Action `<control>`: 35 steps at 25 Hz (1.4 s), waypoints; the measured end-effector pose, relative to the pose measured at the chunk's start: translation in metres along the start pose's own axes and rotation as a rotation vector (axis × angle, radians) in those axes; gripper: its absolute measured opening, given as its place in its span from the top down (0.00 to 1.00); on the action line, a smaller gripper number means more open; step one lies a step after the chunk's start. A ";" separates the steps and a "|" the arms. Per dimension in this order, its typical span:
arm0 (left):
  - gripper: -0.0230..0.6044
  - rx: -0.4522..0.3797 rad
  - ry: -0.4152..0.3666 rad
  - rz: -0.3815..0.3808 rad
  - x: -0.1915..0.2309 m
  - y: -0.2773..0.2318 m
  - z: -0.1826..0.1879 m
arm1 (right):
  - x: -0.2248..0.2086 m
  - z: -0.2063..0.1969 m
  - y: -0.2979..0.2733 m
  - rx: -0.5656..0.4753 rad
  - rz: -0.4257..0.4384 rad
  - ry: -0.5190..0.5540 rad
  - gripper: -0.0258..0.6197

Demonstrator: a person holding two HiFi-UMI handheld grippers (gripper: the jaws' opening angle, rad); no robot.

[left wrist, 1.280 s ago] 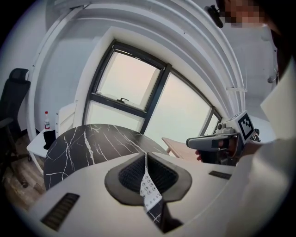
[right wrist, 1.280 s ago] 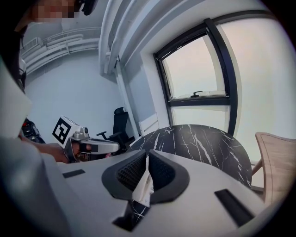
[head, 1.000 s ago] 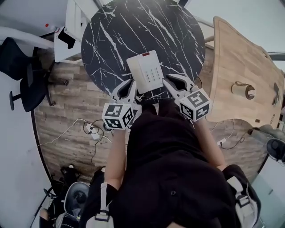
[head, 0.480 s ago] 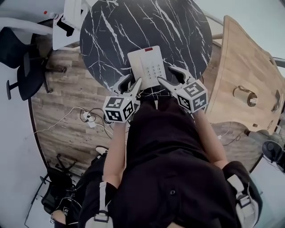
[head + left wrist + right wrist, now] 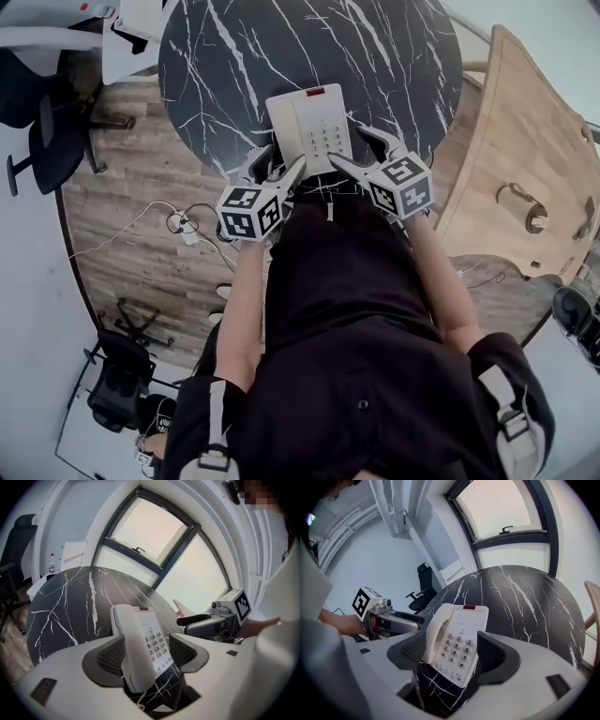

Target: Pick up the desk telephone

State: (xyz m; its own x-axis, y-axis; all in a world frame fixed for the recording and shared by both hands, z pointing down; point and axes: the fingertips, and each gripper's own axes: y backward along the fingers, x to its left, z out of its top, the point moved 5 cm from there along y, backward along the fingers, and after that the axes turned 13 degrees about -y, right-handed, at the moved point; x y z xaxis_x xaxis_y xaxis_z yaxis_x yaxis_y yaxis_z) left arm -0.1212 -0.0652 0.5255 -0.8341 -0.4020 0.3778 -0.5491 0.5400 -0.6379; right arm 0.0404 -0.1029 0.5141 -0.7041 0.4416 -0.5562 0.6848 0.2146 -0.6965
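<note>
The white desk telephone, with its handset on the left and a red lamp at the far end, lies on the round black marble table near its front edge. My left gripper is at the phone's near left corner and my right gripper at its near right corner. Both jaws have just been opening and now stand wide. In the left gripper view the handset shows between the pads of the left gripper. In the right gripper view the keypad lies between those of the right gripper. No pad presses on the phone.
A light wooden table with a small round object stands to the right. Black office chairs and a white unit are at the left. Cables and a plug strip lie on the wood floor.
Both grippers have come down toward the table beside the phone's near end. Their jaws, narrow a second ago, have spread wide.
</note>
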 end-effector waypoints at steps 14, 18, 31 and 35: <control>0.37 0.055 0.117 -0.054 0.020 -0.034 -0.023 | -0.037 -0.017 -0.042 0.097 0.006 -0.051 0.43; 0.37 0.059 0.140 -0.081 0.024 -0.043 -0.027 | -0.039 -0.020 -0.053 0.116 0.014 -0.062 0.43; 0.36 0.049 0.201 -0.151 0.035 -0.059 -0.032 | -0.047 -0.026 -0.074 0.137 0.034 -0.115 0.43; 0.36 0.050 0.208 -0.167 0.036 -0.060 -0.033 | -0.050 -0.027 -0.078 0.148 0.033 -0.118 0.43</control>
State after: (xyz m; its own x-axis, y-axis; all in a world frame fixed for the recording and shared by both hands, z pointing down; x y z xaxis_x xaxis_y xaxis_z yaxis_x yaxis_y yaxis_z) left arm -0.1202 -0.0877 0.5993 -0.7279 -0.3186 0.6072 -0.6810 0.4394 -0.5859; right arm 0.0269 -0.1178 0.6086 -0.7052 0.3389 -0.6228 0.6784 0.0673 -0.7316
